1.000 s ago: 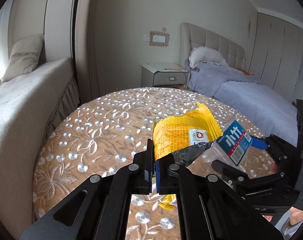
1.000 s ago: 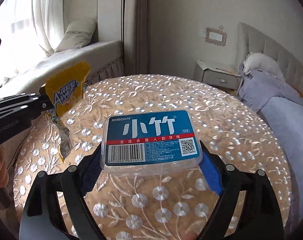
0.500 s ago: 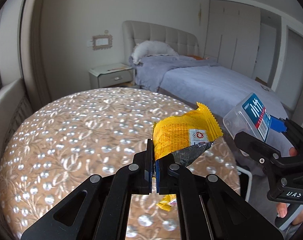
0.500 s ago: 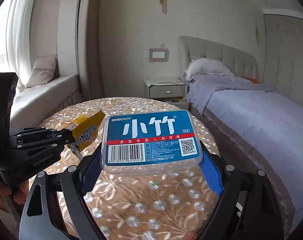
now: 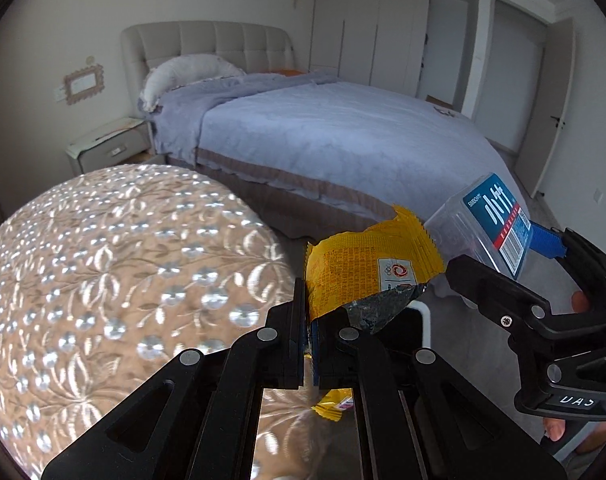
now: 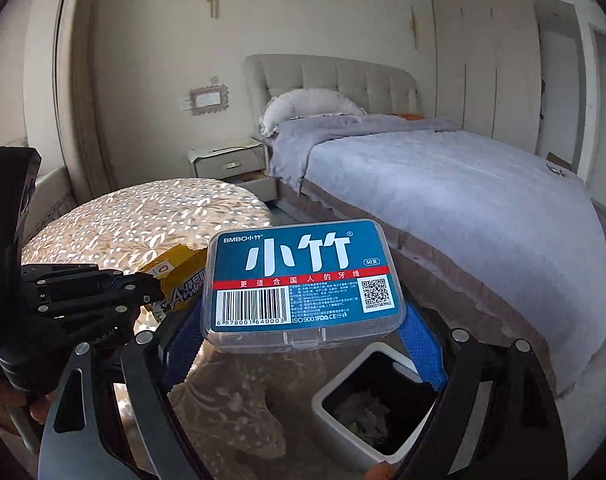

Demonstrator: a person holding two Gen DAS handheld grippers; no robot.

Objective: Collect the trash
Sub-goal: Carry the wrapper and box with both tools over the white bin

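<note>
My left gripper [image 5: 311, 322] is shut on a yellow snack wrapper [image 5: 367, 266] with a silver torn inside, held in the air just past the round table's edge. The wrapper also shows in the right wrist view [image 6: 179, 276]. My right gripper [image 6: 303, 328] is shut on a clear plastic floss box with a blue label [image 6: 303, 280], held level above the floor. The box also shows in the left wrist view [image 5: 489, 226], to the right of the wrapper. A white-rimmed trash bin [image 6: 377, 402] with crumpled paper inside stands on the floor below and right of the box.
A round table with a gold floral cloth [image 5: 103, 280] is at the left. A bed with a lilac cover [image 6: 443, 184] fills the right. A nightstand [image 6: 229, 164] stands by the headboard. Wardrobe doors [image 5: 383, 20] line the far wall.
Both grippers have swung right, off the table toward the bed side, each keeping its item. The trash bin has come into the right wrist view.
</note>
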